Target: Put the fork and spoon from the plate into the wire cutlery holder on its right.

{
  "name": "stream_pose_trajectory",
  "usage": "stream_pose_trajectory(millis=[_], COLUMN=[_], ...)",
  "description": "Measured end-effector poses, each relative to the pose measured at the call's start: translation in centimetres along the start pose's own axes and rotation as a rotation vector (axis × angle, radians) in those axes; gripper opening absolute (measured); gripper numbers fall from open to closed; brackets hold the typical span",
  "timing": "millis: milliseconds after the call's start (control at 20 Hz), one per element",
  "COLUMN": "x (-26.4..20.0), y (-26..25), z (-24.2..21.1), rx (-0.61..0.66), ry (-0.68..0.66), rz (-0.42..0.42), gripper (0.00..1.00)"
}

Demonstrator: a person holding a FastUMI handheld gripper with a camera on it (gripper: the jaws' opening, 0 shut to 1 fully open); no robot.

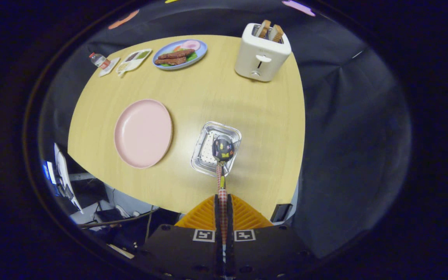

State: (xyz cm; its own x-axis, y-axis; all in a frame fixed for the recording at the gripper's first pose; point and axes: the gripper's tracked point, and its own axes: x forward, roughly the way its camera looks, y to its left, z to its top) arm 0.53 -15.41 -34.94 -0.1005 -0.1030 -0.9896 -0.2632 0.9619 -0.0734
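A view from above and in front of a pale wooden table [208,93], looking forward along a handheld gripper [223,202] whose two fingers rise from the bottom centre of the frame. The fingers are drawn close together and pinch the patterned handle of a spoon [223,149], which points away from the camera; its dark, glossy bowl sits just below the middle of the frame, directly over the wire cutlery holder [232,132]. The holder is a small square metal basket seen from above, standing on the table right of centre; whether the spoon's bowl is already inside it or hangs just above its rim cannot be told from this angle. To the left of the holder, near it but apart, lies a round pink plate [143,133], and its surface is bare: neither fork nor spoon rests on it. No fork can be made out inside the holder either, as the spoon covers part of its opening. Judging by this, the task looks close to its end, with the spoon left to be lowered and released. At the top right of the table stands a white toaster [262,52] holding two slices of bread; at the upper left are a blue plate of food [180,53], a small divided tray [134,60] and a little bottle [98,59].
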Motion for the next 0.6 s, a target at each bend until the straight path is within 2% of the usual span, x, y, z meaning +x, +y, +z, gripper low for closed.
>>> stream_pose_trajectory(millis=[100,250,600], x=[0.7,0.9,1.4], y=[0.9,1.6,1.3], z=[0.2,0.5,1.6], rx=[0.001,-0.016,-0.007], ry=[0.055,0.113,0.163], rz=[0.04,0.055,0.021], gripper=[0.03,0.03,0.05])
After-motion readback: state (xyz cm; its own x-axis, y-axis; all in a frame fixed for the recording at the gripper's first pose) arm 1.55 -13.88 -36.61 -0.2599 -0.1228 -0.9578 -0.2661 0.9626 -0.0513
